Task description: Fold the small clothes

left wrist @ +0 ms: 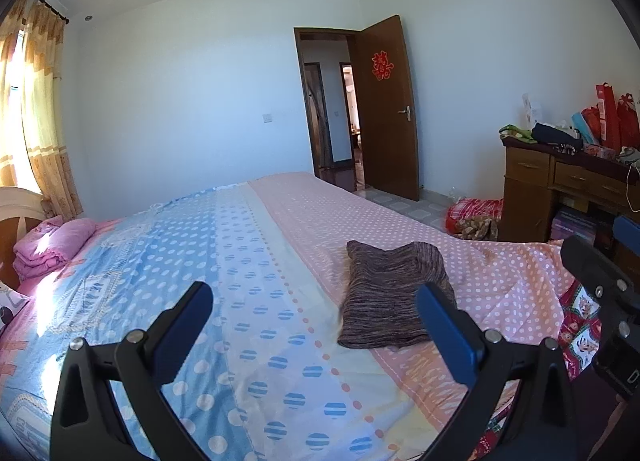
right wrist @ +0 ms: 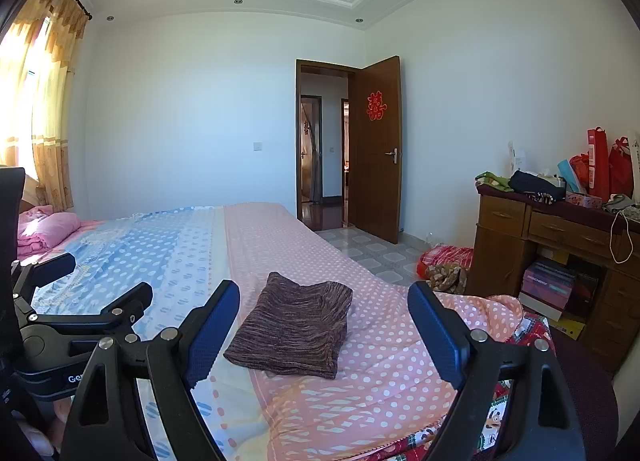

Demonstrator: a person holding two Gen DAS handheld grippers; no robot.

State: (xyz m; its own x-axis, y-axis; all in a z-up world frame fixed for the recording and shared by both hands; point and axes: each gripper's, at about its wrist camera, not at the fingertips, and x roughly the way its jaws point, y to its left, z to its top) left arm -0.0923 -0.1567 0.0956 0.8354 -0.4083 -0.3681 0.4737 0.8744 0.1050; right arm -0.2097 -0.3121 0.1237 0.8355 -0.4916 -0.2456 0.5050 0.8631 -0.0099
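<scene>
Both tongs, left (left wrist: pixel 314 317) and right (right wrist: pixel 324 317), hang spread and empty; the folded knit garment (right wrist: pixel 292 327) near the bed's (right wrist: pixel 384 361) foot edge looks soft, light, floppy; best pinched at a corner.

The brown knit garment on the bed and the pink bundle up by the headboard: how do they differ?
The brown knit garment is dark and streaky; the pink bundle is plain bright pink. The garment lies flat in a neat folded rectangle on the pink dotted side of the bedspread; the bundle is puffier and piled at the far end near the curtain. The garment sits in shade, the bundle in sunlight. Both rest on the bed, untouched.
</scene>
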